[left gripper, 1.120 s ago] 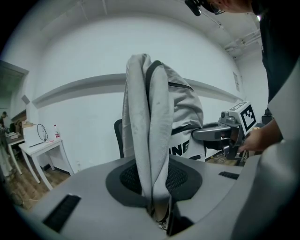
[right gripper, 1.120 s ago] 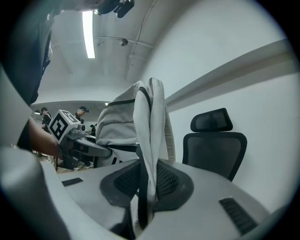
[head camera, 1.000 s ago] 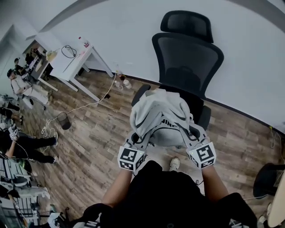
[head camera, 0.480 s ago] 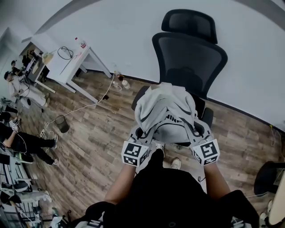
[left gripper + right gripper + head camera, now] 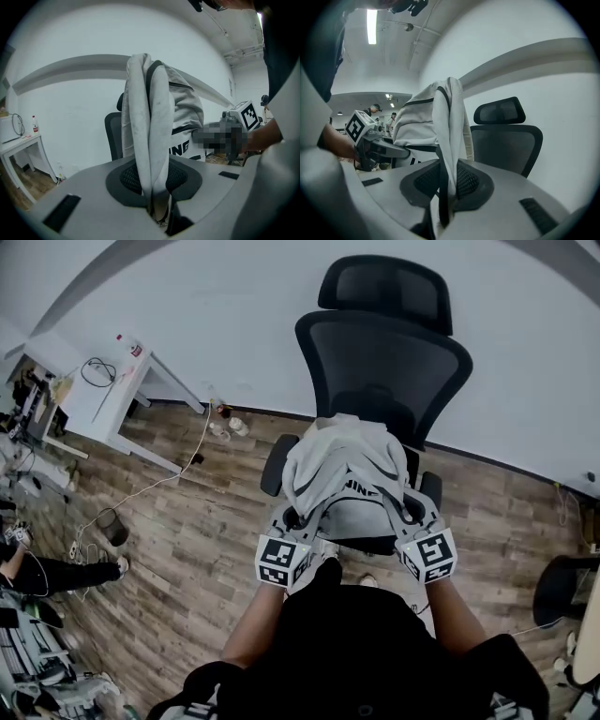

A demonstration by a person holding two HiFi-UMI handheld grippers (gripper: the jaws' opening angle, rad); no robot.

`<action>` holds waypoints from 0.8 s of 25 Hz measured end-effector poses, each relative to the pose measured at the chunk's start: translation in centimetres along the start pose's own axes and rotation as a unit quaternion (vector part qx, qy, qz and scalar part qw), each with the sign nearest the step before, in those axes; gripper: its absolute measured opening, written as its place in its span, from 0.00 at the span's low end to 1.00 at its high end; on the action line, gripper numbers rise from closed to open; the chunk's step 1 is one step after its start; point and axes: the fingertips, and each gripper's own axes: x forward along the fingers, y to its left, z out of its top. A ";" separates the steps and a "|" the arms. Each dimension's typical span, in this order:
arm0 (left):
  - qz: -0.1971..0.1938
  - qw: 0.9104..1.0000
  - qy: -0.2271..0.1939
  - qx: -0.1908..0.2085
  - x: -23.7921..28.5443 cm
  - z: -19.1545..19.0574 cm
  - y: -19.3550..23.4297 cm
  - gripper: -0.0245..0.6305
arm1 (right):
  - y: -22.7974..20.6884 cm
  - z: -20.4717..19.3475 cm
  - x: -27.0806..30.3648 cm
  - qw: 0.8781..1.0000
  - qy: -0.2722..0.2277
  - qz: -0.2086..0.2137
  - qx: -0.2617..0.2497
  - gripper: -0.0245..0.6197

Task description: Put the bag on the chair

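A pale grey bag [image 5: 342,474] with black trim and lettering hangs above the seat of a black mesh office chair [image 5: 384,362]. My left gripper [image 5: 298,518] is shut on the bag's left strap [image 5: 149,140], which runs up from between the jaws. On the other side my right gripper [image 5: 403,514] is shut on the right strap [image 5: 449,136]. Each gripper view shows the bag [image 5: 183,117] [image 5: 417,122] hanging between the two grippers, with the chair's backrest [image 5: 506,140] behind it. The seat is mostly hidden under the bag.
The chair stands against a white wall on a wood-plank floor [image 5: 197,521]. A white desk [image 5: 112,390] with cables stands at the left, a small black bin [image 5: 114,526] near it. A dark round base [image 5: 561,592] sits at the right edge. A person's legs [image 5: 47,573] lie at far left.
Both grippers and the bag have moved forward towards the chair, and the bag now hangs over the seat. The grips on the straps are unchanged.
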 end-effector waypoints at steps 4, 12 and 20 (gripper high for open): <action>-0.024 1.000 0.009 -0.004 2.7 -0.2 1.7 0.17 | -1.7 -0.7 2.2 0.999 0.015 -0.025 0.013 0.15; -0.079 0.996 0.038 0.009 8.3 -0.6 5.0 0.17 | -4.5 -2.5 6.2 0.995 0.050 -0.074 0.047 0.15; -0.135 0.988 0.064 0.027 13.4 -1.4 7.2 0.17 | -7.2 -4.6 9.1 0.987 0.073 -0.122 0.071 0.15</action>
